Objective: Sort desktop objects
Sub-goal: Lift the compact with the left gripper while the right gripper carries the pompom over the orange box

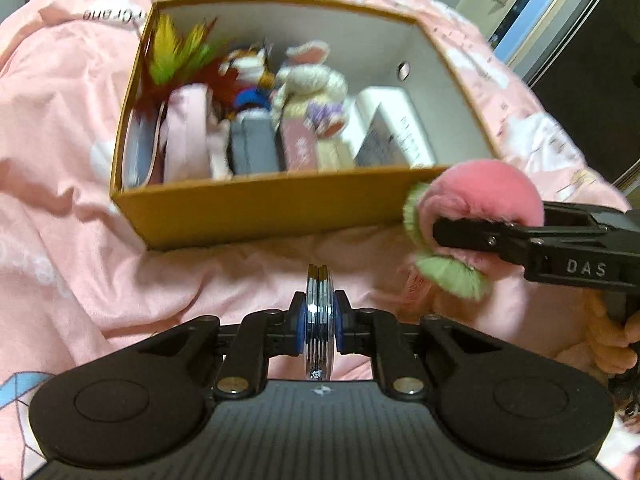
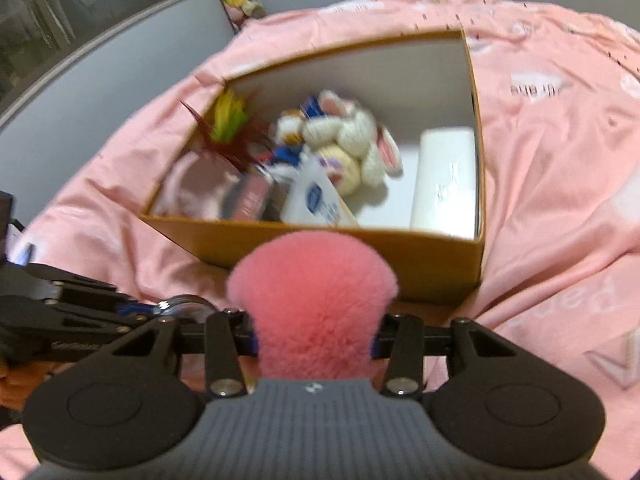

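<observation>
Left gripper (image 1: pixel 319 322) clamps a thin round silver-rimmed disc (image 1: pixel 319 312) edge-on; right gripper (image 2: pixel 314 336) squeezes a fluffy pink plush ball (image 2: pixel 314 304). Both hang just short of the open tan cardboard box (image 1: pixel 256 204) (already crowded), presumably for dropping in.

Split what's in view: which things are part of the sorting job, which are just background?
Job:
- left gripper, shut on stack of discs
- right gripper, shut on pink plush
- open cardboard box, already holding white bunny and feathers

Background:
- pink bedsheet
- grey wall
</observation>
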The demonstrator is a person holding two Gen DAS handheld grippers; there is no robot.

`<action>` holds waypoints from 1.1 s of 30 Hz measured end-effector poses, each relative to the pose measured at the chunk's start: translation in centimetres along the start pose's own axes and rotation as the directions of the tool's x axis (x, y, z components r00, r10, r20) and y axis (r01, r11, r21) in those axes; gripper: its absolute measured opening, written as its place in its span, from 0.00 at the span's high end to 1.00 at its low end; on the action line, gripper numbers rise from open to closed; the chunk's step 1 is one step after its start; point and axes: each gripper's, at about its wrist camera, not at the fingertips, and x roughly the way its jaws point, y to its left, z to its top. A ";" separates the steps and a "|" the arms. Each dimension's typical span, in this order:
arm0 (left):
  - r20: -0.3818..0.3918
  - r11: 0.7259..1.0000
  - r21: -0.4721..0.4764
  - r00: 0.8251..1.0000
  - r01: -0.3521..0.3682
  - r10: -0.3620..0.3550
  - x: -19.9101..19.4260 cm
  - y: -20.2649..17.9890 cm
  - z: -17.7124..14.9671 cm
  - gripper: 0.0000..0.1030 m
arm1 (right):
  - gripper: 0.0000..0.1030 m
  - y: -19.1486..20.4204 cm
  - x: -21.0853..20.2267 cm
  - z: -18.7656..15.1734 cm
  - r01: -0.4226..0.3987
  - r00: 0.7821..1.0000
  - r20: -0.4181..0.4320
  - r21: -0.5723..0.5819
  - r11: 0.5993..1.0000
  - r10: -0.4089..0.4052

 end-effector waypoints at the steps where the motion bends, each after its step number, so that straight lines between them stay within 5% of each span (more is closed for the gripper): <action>1: 0.012 1.000 -0.002 1.000 0.011 -0.011 -0.5 -0.2 0.3 0.85 | 0.55 0.2 -0.7 0.2 -0.005 1.000 0.013 -0.004 1.000 0.005; 10: 0.134 0.996 0.052 0.988 0.068 -0.075 -5.1 -2.6 4.0 0.85 | 0.55 0.8 -6.7 3.2 -0.010 0.983 0.182 -0.036 0.999 0.016; 19: 0.189 0.985 0.039 0.966 0.170 -0.174 -5.2 -5.2 10.9 0.85 | 0.55 0.0 -9.6 6.4 0.122 0.941 0.327 -0.085 0.989 -0.088; 27: 0.041 0.994 -0.035 0.994 0.107 -0.105 3.0 -6.2 14.2 0.85 | 0.55 -2.4 -8.3 7.8 0.130 0.927 0.357 -0.027 0.991 -0.112; 33: -0.052 1.000 0.008 0.999 -0.014 0.014 7.2 -7.7 13.9 0.85 | 0.55 -4.5 -7.1 8.4 0.119 0.926 0.355 0.039 0.992 -0.125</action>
